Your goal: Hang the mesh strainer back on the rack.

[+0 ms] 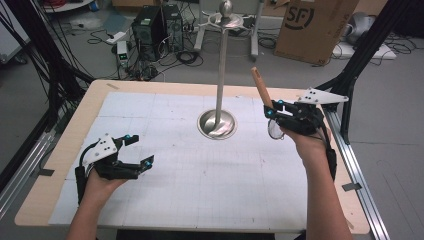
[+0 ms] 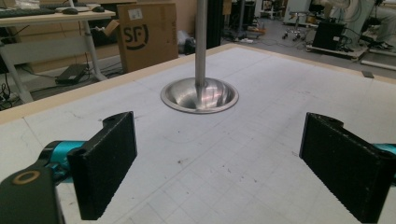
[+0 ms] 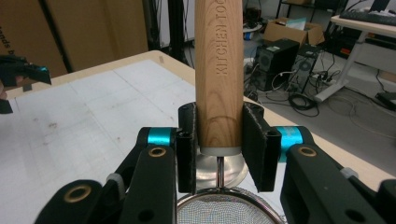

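One strainer: wooden handle clamped betw. right hand-held gripper jaws, mesh below.

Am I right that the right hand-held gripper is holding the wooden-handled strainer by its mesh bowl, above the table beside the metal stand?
Not quite: the right hand-held gripper is shut on the strainer's wooden handle, not its mesh bowl, as the right gripper view shows. The mesh hangs below the jaws. It is indeed above the table, beside the stand.
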A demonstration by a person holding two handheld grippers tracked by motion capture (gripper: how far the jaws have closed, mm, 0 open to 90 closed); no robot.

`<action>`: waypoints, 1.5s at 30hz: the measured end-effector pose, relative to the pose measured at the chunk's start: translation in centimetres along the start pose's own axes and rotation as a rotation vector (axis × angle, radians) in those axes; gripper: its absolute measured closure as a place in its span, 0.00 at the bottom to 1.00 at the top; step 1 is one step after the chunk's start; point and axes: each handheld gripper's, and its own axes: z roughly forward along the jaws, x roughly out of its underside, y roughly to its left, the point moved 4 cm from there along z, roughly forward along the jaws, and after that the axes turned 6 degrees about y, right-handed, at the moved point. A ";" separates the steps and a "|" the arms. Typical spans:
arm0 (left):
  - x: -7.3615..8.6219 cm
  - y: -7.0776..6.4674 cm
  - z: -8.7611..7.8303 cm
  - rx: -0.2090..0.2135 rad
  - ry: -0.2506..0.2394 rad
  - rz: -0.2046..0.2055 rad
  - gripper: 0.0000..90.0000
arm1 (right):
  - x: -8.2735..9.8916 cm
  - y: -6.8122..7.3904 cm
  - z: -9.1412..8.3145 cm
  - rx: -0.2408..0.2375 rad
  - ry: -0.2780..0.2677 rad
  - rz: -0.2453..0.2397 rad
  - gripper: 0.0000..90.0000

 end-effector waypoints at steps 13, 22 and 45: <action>0.0 -0.1 0.1 0.005 0.006 0.005 0.13 | -2.9 -0.3 -0.7 0.025 -0.020 -0.029 0.76; 0.1 -0.2 0.2 0.008 0.008 -0.002 0.13 | -5.3 -0.8 -0.9 0.022 -0.053 -0.030 0.76; 0.2 -0.1 0.1 0.011 0.016 -0.002 0.13 | -9.5 -1.5 0.2 0.031 -0.074 -0.044 0.76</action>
